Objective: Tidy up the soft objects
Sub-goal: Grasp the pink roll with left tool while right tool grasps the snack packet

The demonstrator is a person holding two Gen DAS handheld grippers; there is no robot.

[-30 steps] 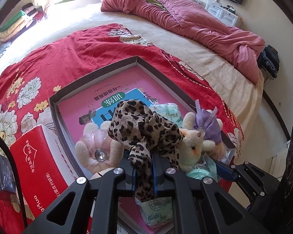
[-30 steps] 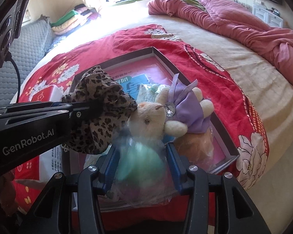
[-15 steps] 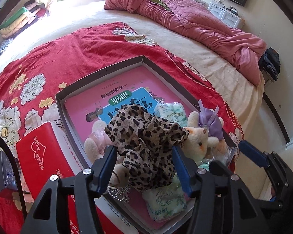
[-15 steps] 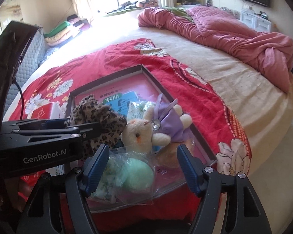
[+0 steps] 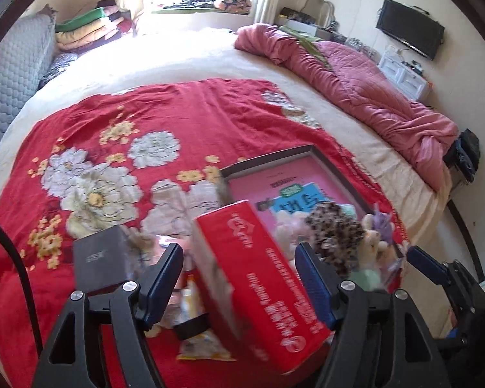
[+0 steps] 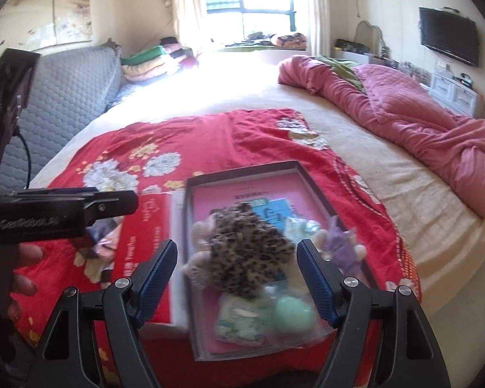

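Both grippers empty, jaws opening: left gripper [image 5: 237, 274] over red box [image 5: 262, 287]; right gripper [image 6: 237, 274] over tray [image 6: 310, 181], leopard cloth [image 6: 245, 252] inside. Release step seems finished; next, reach for loose items [image 5: 194, 294] at 9 o'clock of red box.

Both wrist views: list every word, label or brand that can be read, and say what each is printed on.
"GenRobot.AI": blurred white lettering on the side of the left tool.
Red tissue box: white heart logo and lines of white characters, too blurred to read.
Pink booklet in the shallow box: large characters on a blue panel, blurred and partly covered.
Black box: faint pale marking, unreadable.
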